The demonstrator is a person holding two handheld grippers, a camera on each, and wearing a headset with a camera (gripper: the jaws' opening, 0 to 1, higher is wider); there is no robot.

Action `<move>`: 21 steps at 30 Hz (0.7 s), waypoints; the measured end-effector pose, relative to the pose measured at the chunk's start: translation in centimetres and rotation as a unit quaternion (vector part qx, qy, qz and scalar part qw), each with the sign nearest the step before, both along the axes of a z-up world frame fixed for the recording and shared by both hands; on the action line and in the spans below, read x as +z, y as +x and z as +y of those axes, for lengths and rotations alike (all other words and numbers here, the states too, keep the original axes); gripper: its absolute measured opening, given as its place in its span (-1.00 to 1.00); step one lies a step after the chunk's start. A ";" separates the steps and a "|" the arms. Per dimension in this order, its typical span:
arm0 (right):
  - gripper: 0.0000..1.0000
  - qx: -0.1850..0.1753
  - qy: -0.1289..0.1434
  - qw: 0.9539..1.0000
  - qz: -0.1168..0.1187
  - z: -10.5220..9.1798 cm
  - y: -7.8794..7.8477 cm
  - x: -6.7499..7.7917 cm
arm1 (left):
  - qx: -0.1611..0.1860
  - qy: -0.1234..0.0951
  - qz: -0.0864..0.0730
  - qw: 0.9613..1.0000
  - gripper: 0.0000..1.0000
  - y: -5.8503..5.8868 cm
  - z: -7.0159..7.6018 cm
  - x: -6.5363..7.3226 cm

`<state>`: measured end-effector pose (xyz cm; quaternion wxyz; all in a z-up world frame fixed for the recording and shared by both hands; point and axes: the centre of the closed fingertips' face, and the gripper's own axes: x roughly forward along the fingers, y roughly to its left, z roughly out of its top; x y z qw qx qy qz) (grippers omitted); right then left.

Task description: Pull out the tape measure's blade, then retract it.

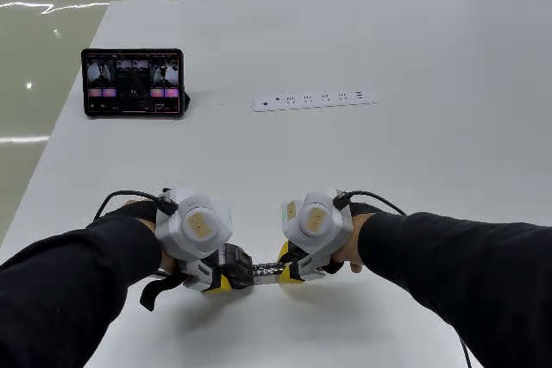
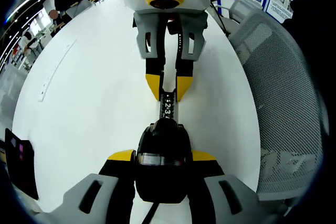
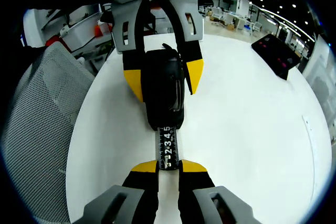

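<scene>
Firmly, the blade was pinched near its tip by the closed jaws of the right gripper, and the tape measure was clamped by its black case in the left gripper, close to the tabletop's near edge. The case was judged rigid, best gripped across its sides; the blade thin, springy, easily kinked.

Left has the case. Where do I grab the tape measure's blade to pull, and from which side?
Take the blade at its free end, coming head-on from the side opposite the case, in line with the strip. It is thin and runs straight out of the case, which the left gripper clamps, so an in-line pull should avoid kinking it. The right gripper pinches that end.
</scene>
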<state>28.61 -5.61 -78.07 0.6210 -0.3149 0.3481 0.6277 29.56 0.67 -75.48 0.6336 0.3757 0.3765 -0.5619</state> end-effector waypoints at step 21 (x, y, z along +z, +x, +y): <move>-0.81 -0.009 -0.006 1.000 0.002 -1.3 0.0 0.1 | 0.000 0.000 -0.001 1.000 -0.33 0.0 0.0 0.0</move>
